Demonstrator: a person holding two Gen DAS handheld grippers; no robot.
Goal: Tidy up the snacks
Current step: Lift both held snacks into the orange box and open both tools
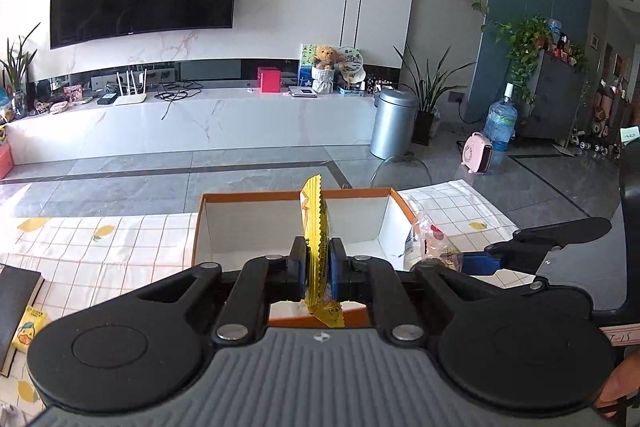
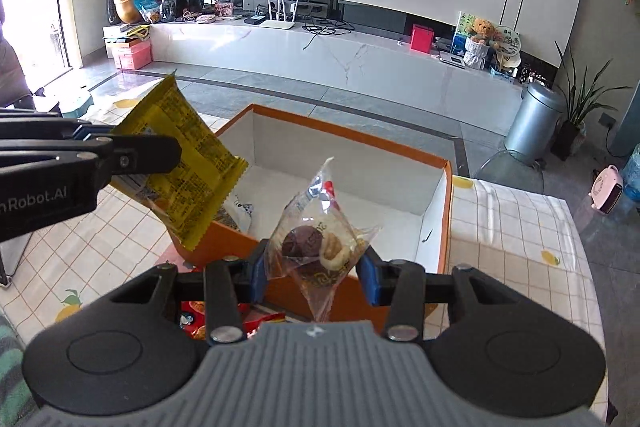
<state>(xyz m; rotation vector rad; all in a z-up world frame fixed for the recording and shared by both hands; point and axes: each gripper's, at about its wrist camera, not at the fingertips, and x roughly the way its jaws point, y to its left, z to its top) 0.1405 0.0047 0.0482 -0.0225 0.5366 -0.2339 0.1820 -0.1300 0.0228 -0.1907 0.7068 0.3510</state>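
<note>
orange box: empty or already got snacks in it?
Nearly empty. The right wrist view shows one white packet in the near left corner of the orange box; the rest of its white floor is bare.

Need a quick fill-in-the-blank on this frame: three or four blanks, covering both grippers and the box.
1. The left gripper is shut on a flat ____ snack packet.
2. The right gripper holds a ____ plastic bag of cookies.
3. Both snacks hang above an open box whose outside is ____.
4. The box sits on a checked tablecloth printed with ____.

Missing words: yellow; clear; orange; lemons
</note>
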